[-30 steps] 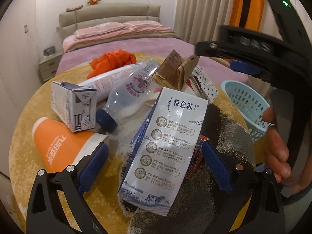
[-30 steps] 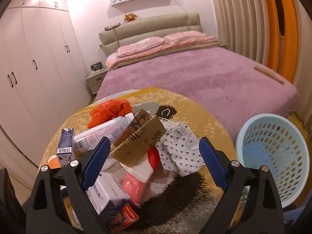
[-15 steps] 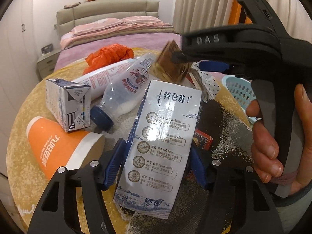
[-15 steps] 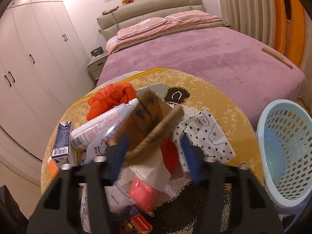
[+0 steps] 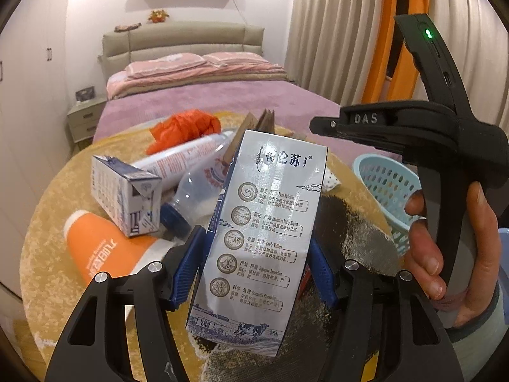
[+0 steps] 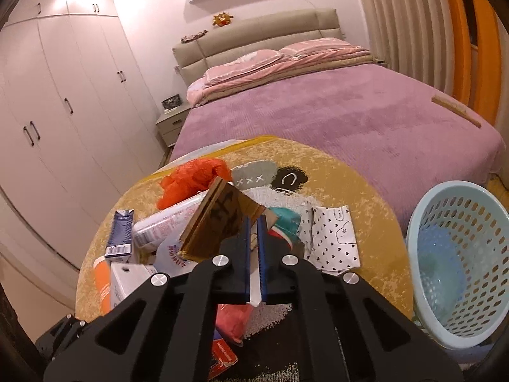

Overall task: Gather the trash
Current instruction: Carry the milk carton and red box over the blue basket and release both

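- Left tool (image 5: 256, 270) — pads clamped on both sides of the milk carton (image 5: 264, 232), held tilted above the tabletop (image 5: 47, 210).
- Right tool (image 6: 253, 261) — pads closed on the folded cardboard piece (image 6: 219, 222).
- Step in hand: both items gripped, ready for transfer.
- Next move: carry each over the blue basket (image 6: 458, 254) beside the tabletop, then release.

I read "DAS" raised on black body of right gripper (image 5: 375, 117), left wrist view. Milk carton (image 5: 264, 238) between my left fingers carries Chinese brand characters at top, five round icons with partly legible English: "Pure Nutrition", "Exclusive Dairy Region", "Cow's Welfare", "Rigorous Inspection". Orange bottle (image 5: 98, 254) has white Chinese lettering, unreadable. Grey rug patch (image 6: 253, 176) shows "xxx".
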